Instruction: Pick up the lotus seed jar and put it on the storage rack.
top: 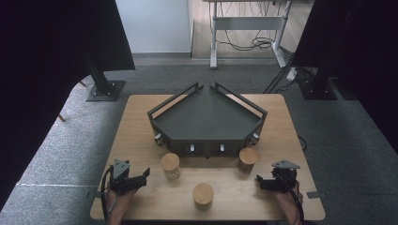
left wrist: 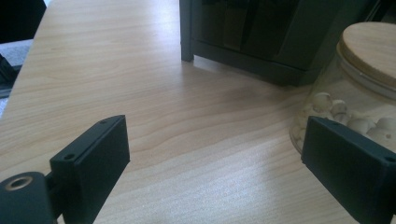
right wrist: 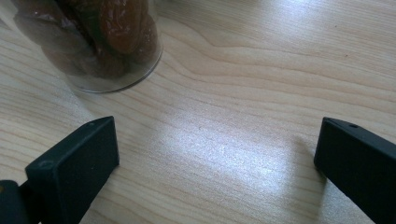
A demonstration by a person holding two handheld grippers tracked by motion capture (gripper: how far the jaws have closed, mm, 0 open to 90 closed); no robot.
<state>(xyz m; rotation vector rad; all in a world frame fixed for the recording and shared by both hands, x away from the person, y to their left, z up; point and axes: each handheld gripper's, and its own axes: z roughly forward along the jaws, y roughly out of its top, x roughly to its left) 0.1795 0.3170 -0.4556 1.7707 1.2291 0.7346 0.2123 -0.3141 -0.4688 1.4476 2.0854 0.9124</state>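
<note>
High view: wooden table (top: 141,140) with a dark five-sided corner shelf (top: 206,117) at its middle, railed along its two far edges. Three glass jars with round wooden lids stand before it. Left jar (top: 170,166) and right jar (top: 248,160) sit just off the shelf's front edge; the middle jar (top: 203,196) stands nearer the person, well apart from the shelf. Left gripper (top: 141,177) low over the table's near left, its tips aimed toward the left jar and near it but not touching. Right gripper (top: 261,183) low over the near right, its tips aimed inward, the right jar a little beyond them toward the shelf.

Left gripper view adds the contents: the jar (left wrist: 359,93) holds pale round balls, what they are I cannot tell. It stands at the right edge, just beyond the right-hand jaw and outside the gap. Bare table between the jaws, which stand wide apart. The shelf's dark corner post (left wrist: 187,32) and base rail show ahead.

Right gripper view adds what the high view cannot: the jar (right wrist: 93,46) there holds brown, wrinkled dried fruit. Its base sits beyond the left-hand jaw, clear of it and off to that side. Jaws stand wide apart with nothing but wood grain between them.
</note>
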